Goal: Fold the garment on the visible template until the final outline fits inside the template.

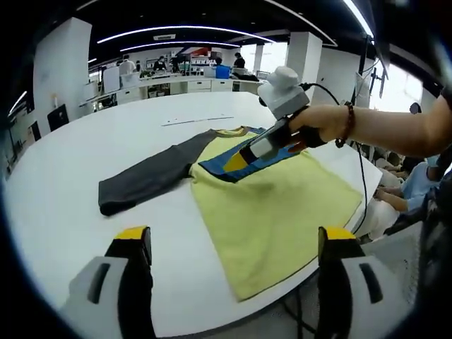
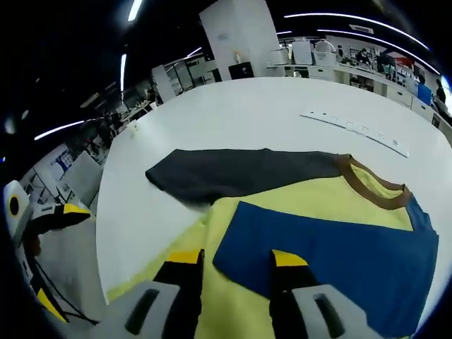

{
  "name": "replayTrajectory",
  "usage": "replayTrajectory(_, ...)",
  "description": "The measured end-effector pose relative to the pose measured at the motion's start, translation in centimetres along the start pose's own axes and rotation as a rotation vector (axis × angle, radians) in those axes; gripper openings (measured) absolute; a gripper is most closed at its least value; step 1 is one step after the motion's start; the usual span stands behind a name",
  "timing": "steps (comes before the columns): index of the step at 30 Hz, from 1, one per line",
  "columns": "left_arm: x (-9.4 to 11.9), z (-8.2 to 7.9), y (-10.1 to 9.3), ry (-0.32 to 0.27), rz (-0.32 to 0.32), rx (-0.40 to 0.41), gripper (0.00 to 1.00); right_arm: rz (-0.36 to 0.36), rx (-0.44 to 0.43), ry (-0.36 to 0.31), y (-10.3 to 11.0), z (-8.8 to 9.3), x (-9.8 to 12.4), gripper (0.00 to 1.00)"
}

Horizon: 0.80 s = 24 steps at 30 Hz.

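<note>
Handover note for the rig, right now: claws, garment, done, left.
Left claw: open, hovering off the white round table, holding nothing.
Right claw: over the blue folded-over sleeve, jaws a little apart with the blue edge between them; grip not confirmed.
Yellow T-shirt with brown collar: flat on the table, bottom hem near the table edge. Dark grey sleeve lies spread out to the side.
Done: blue sleeve lies folded onto the body.
Left: fold in the grey sleeve, then the body. I can't make out the template.
</note>
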<state>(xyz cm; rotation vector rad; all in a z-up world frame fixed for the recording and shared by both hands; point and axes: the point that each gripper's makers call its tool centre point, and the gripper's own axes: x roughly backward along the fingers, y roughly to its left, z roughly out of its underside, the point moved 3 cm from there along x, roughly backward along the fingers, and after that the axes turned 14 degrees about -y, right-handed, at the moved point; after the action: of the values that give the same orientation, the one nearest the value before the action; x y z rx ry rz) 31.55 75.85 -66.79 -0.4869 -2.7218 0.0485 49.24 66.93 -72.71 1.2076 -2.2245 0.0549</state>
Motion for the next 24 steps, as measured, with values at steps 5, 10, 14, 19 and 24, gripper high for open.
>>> replayTrajectory(5,-0.1,-0.1,0.2,0.0,-0.002,-0.008,0.99,0.039,0.013,-0.024,-0.9,-0.2,0.4,0.65)
replayTrajectory(10,-0.2,0.0,0.2,0.006,0.001,-0.015,0.99,0.083,0.013,-0.039,-2.1,-0.3,1.1,0.83)
replayTrajectory(14,-0.2,0.0,0.2,0.008,0.003,-0.017,0.99,0.121,0.001,-0.049,-3.3,-0.4,1.9,0.89)
replayTrajectory(19,-0.3,-0.1,0.2,0.007,0.001,-0.018,0.99,0.175,-0.02,-0.065,-5.1,-0.5,3.1,0.95)
replayTrajectory(24,-0.3,-0.1,0.2,0.009,0.003,-0.022,0.99,0.214,-0.045,-0.068,-6.5,-0.1,4.3,0.98)
